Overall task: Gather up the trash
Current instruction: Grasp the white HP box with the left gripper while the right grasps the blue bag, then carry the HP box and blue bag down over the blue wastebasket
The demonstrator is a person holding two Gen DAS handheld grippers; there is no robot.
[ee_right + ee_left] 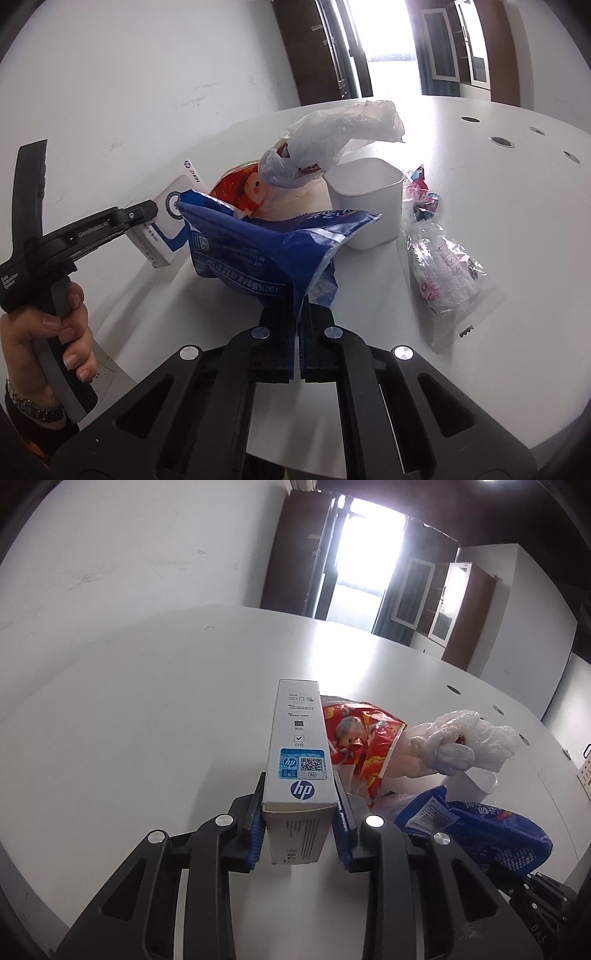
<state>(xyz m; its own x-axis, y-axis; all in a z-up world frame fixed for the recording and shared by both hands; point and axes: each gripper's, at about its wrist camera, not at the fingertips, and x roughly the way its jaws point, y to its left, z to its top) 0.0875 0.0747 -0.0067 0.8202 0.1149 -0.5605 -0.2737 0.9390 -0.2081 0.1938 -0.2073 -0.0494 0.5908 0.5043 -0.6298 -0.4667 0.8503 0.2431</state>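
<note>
A: Left wrist view first: how far along are we?

B: The left tongs [299,812] are closed on the white HP box [297,753], pads against both its sides, the box over the surface [147,701].

A: And the right wrist view?

B: The right tongs [298,328] are pinched fully on the blue bag [258,251]. The knotted plastic bag [332,144], white cup [365,199], red wrapper [247,188] and clear packet [443,280] lie uncollected. Early going, I'd judge; no bin is in sight.
</note>
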